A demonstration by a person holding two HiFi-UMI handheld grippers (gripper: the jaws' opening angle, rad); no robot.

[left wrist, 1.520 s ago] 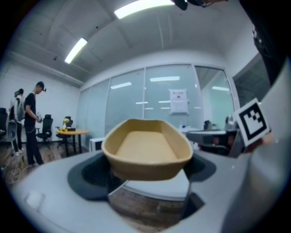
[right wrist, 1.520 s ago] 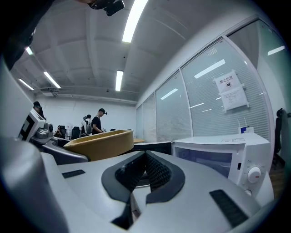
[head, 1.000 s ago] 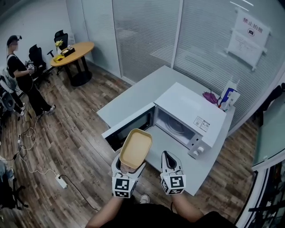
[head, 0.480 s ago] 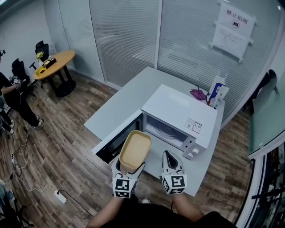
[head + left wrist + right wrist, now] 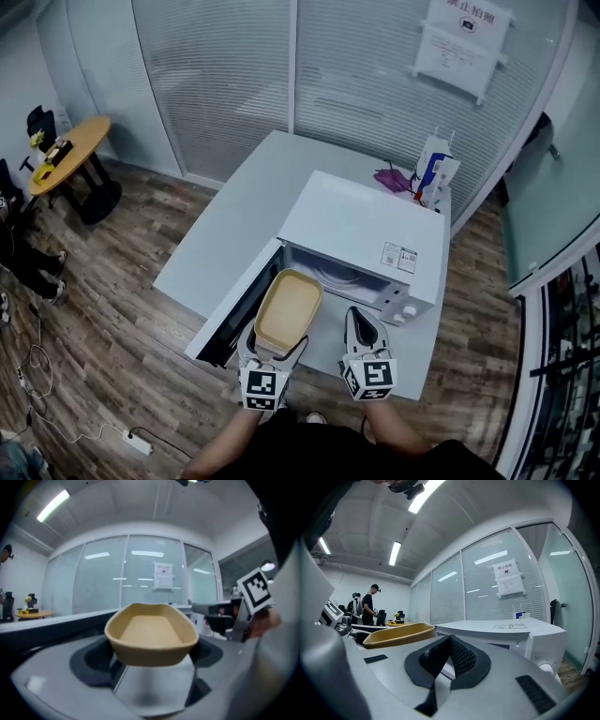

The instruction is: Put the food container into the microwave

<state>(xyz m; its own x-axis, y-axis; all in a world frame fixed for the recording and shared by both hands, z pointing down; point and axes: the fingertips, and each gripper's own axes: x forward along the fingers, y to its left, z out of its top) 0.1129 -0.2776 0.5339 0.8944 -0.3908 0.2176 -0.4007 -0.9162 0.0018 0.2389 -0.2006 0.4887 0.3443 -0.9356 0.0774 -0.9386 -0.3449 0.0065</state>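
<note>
A tan, empty food container [image 5: 288, 312] sticks out forward from my left gripper [image 5: 272, 349], which is shut on its near end. In the left gripper view the container [image 5: 151, 632] fills the middle, held level above the jaws. It hovers in front of the white microwave [image 5: 361, 234], whose door [image 5: 234, 305] hangs open to the left; the cavity with its glass plate [image 5: 333, 274] shows just beyond the container. My right gripper [image 5: 361, 330] is beside it on the right, shut and holding nothing [image 5: 449, 644]. From the right gripper view the container [image 5: 398, 634] appears at the left.
The microwave stands on a pale grey table [image 5: 234, 220]. Behind it are a blue-and-white carton [image 5: 435, 169] and a purple item [image 5: 392, 178]. A glass wall with a sign [image 5: 459, 42] runs behind. A round wooden table [image 5: 66, 150] and a power strip [image 5: 141, 441] lie to the left.
I have come closer to the microwave. The container in the left gripper now sits right before the open cavity. The right gripper kept its place beside it.
</note>
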